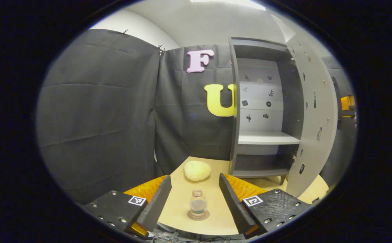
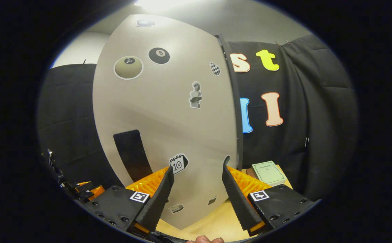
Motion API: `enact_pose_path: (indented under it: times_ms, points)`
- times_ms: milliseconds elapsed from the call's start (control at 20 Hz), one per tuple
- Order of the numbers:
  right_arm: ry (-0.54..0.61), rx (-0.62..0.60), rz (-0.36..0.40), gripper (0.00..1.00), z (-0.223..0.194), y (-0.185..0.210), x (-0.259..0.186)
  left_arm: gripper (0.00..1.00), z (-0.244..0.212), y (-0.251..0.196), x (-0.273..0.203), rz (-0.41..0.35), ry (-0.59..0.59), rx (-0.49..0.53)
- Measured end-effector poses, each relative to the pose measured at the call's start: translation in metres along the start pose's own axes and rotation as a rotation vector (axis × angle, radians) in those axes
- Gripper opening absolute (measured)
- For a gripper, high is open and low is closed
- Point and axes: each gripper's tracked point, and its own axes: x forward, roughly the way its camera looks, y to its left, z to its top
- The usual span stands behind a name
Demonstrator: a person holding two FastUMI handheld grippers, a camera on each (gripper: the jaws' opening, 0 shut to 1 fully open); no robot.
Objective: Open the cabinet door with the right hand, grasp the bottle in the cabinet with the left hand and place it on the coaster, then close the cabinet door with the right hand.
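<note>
Now bottle (image 1: 198, 203) upright on coaster (image 1: 198, 215), untouched between wide left jaws; right jaws wide.

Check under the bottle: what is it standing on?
The bottle stands on a round coaster on the table; the coaster's rim shows around its base, its middle is covered.

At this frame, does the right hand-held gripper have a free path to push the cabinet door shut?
Probably yes: the right hand-held gripper is open right in front of the cabinet door, with nothing between them.
</note>
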Motion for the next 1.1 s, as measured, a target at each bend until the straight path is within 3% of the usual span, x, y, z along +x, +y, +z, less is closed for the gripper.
enact_pose_path:
  times_ms: [450, 500, 600, 700, 850, 1100]
  points:
    - [-0.01, -0.042, 0.09, 0.93, 0.002, 0.085, 0.068, 0.86, -0.004, 0.048, 0.057, -0.042, 0.005, -0.024]
    - [-0.009, -0.052, 0.083, 0.89, 0.0, 0.085, 0.068, 0.88, -0.003, 0.049, 0.061, -0.054, 0.007, -0.026]
    - [-0.019, -0.081, 0.042, 0.93, 0.0, 0.08, 0.066, 0.86, 0.0, 0.048, 0.071, -0.088, 0.009, -0.036]
    - [-0.029, -0.076, -0.003, 0.92, 0.0, 0.07, 0.056, 0.9, 0.003, 0.036, 0.078, -0.139, 0.016, -0.041]
    - [-0.069, -0.044, -0.097, 0.92, -0.002, 0.035, 0.034, 0.86, 0.013, 0.01, 0.081, -0.217, 0.013, -0.044]
    - [-0.091, -0.034, -0.237, 0.92, -0.008, -0.039, 0.002, 0.86, 0.054, -0.024, 0.071, -0.237, -0.056, -0.03]
